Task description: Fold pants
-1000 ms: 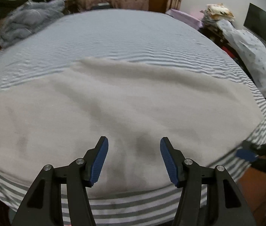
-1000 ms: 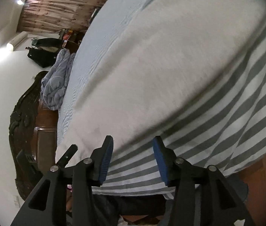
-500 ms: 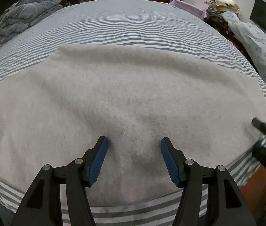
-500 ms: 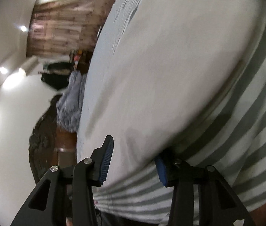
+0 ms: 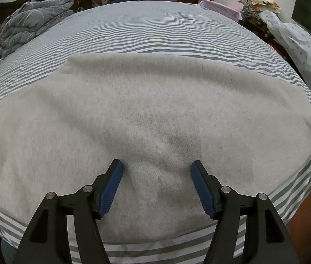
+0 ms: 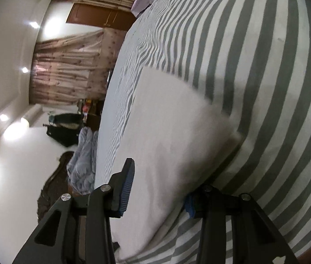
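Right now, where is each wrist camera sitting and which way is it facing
Left wrist: above the near bed edge, tilted down over the grey pants; the left gripper shows, jaws opening over the cloth.
Right wrist: rolled sideways at the pants' end; the right gripper shows, jaws closing with cloth between.
Shared: the pants, the striped sheet and the rumpled quilt.

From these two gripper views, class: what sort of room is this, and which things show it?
Most likely a bedroom: a large bed with a striped sheet, a bundled grey duvet at its far corner, and curtains on the far wall.
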The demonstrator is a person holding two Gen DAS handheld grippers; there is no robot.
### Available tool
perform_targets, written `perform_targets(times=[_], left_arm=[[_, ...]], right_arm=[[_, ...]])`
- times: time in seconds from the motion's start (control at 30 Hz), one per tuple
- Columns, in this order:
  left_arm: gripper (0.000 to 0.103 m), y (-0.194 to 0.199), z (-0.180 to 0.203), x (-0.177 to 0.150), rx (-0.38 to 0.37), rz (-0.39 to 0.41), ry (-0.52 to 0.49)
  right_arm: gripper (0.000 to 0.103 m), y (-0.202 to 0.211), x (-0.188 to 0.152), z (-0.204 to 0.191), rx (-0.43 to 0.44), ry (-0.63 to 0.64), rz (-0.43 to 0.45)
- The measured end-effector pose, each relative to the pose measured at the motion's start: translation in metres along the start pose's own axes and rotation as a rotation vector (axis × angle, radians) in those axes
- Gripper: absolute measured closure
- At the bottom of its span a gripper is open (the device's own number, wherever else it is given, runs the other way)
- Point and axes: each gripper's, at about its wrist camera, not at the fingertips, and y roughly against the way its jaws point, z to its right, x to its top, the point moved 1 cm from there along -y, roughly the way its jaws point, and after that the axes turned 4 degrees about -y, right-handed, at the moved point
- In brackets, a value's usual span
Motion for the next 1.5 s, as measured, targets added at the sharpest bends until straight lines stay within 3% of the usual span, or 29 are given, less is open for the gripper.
perform_targets(times=[0.03,0.07,0.1,0.23,0.47,0.57,0.67,0.7,0.87,1.03,1.33,1.5], left_arm=[[0.037,0.0,0.0,0.0,0.001,0.0,-0.002],[0.036,0.0,0.0,0.0,0.002,0.001,-0.005],[0.036,0.0,0.0,-0.001,0.003,0.001,-0.006],[0.034,-0.002,-0.001,-0.001,-0.008,0.003,-0.005],[0.033,-0.002,-0.005,0.002,-0.039,-0.008,-0.007],[0.033,0.004,-0.015,0.004,-0.11,-0.012,0.028],[0.033,0.013,-0.04,0.005,-0.24,-0.015,0.134],[0.033,0.016,-0.047,0.005,-0.25,-0.013,0.157],[0.033,0.039,-0.091,0.002,-0.241,0.043,0.21],[0.033,0.053,-0.129,-0.005,-0.188,0.084,0.236],[0.033,0.057,-0.176,-0.026,-0.225,0.098,0.302],[0.033,0.057,-0.185,-0.024,-0.268,0.108,0.304]], right_arm=[[0.077,0.001,0.001,0.001,-0.008,-0.003,0.006],[0.089,0.005,0.004,0.004,-0.01,-0.004,0.008],[0.091,0.011,0.006,0.008,-0.016,-0.001,0.01],[0.092,0.011,-0.001,-0.009,-0.044,0.029,0.026],[0.092,0.002,-0.014,-0.091,-0.034,0.198,0.02],[0.092,-0.012,-0.026,-0.125,-0.031,0.274,-0.018],[0.092,-0.033,-0.046,-0.157,-0.027,0.341,-0.064],[0.092,-0.041,-0.055,-0.166,-0.023,0.356,-0.082],[0.092,-0.089,-0.1,-0.204,-0.016,0.433,-0.184],[0.092,-0.145,-0.173,-0.233,-0.033,0.557,-0.325],[0.09,-0.202,-0.271,-0.228,-0.138,0.73,-0.491],[0.069,-0.213,-0.288,-0.22,-0.174,0.754,-0.523]])
